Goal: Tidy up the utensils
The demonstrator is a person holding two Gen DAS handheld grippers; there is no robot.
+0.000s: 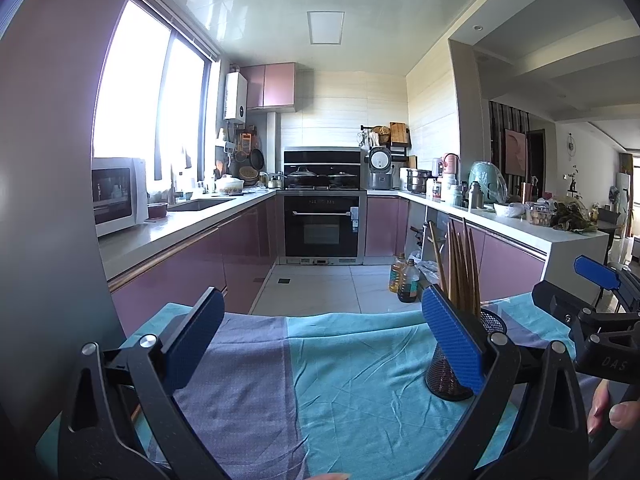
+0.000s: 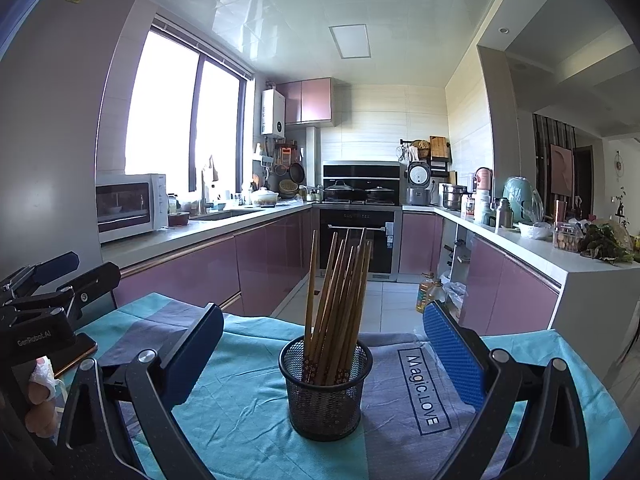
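Observation:
A black mesh holder [image 2: 325, 390] stands upright on the cloth-covered table [image 2: 248, 412], with several wooden chopsticks [image 2: 338, 300] standing in it. My right gripper [image 2: 324, 354] is open and empty, its blue pads on either side of the holder, not touching it. In the left wrist view the holder [image 1: 450, 376] and chopsticks [image 1: 460, 272] sit behind the right pad [image 1: 452, 340]. My left gripper [image 1: 320, 340] is open and empty over bare cloth. The right gripper [image 1: 600, 300] shows at that view's right edge; the left gripper [image 2: 36, 300] shows at the right wrist view's left edge.
The table carries a teal and grey-purple cloth [image 1: 340, 380] printed "Magic.LOVE" [image 2: 422, 388]. Its far edge drops to a tiled kitchen floor with oil bottles [image 1: 404, 280]. Purple counters run along both sides, an oven [image 1: 322, 224] at the back. A phone-like object [image 2: 78, 354] lies at the left.

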